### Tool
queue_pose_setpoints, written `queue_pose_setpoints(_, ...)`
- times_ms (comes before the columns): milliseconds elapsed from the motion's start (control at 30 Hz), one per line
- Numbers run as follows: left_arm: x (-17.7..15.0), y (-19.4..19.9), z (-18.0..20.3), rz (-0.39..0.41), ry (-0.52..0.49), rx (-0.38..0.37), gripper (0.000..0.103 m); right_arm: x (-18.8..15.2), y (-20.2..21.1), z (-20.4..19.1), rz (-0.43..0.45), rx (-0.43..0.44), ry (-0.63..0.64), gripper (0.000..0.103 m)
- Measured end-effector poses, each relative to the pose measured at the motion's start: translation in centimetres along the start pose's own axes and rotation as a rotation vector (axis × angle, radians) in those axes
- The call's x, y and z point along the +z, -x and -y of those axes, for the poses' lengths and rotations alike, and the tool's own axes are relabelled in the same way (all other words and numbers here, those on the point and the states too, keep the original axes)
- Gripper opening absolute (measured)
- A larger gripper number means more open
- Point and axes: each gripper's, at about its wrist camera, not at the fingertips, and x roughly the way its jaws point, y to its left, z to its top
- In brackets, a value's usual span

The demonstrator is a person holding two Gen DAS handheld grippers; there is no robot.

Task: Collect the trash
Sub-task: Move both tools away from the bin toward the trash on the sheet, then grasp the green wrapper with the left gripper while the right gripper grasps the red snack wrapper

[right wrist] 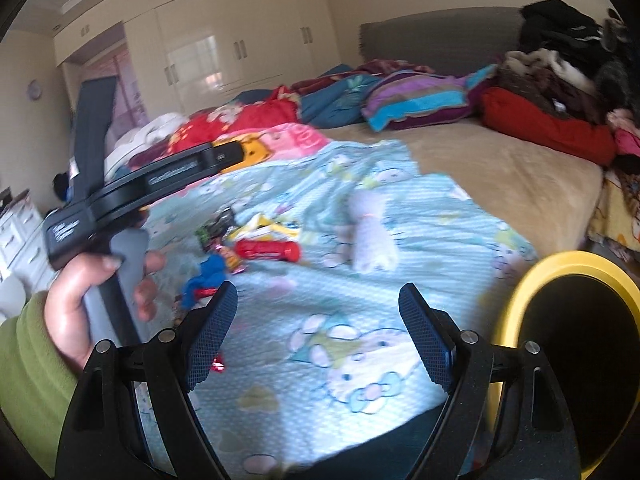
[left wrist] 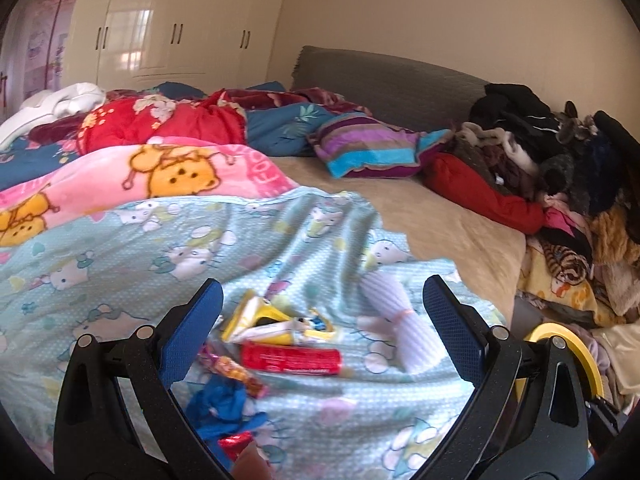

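Trash lies in a heap on a light blue cartoon blanket [left wrist: 120, 248]: a red wrapper [left wrist: 292, 358], yellow wrappers [left wrist: 276, 320], a striped candy wrapper [left wrist: 232, 368], a crumpled blue piece [left wrist: 228, 404] and a bit of red foil [left wrist: 236, 442]. My left gripper [left wrist: 323, 284] is open just above the heap, nothing between its pads. My right gripper [right wrist: 318, 288] is open over bare blanket, nearer than the red wrapper [right wrist: 266, 250], the yellow wrappers [right wrist: 268, 228] and the blue piece [right wrist: 208, 272]. A yellow-rimmed bin [right wrist: 572, 320] stands at the right.
A white ribbed roll [left wrist: 404, 320] tied with a pink band lies right of the heap. Pillows, folded blankets and a clothes pile [left wrist: 560, 160] crowd the far side of the bed. A hand [right wrist: 80, 300] in a green sleeve holds the left tool. White wardrobes [left wrist: 172, 32] stand behind.
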Motion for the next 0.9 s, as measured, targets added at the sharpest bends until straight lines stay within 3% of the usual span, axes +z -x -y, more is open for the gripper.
queue_pose_setpoints(433, 0.2, -1.7, -5.8, -0.087, 0.053, 0.088, 0.092, -1.2, -3.8, -5.9, -0.100, 0.126, 0.137, 0.080)
queue_pose_setpoints(567, -0.3, -2.3, -7.3, -0.110, 0.062, 0.108, 0.091, -1.8, -5.4, -6.9, -0.159, 0.153, 0.158, 0.073)
queue_pose_setpoints(900, -2.0, -4.0, -9.9, -0.166, 0.120, 0.117, 0.058, -3.0, -9.9, -8.3, -0.273, 0.189, 0.173, 0.056)
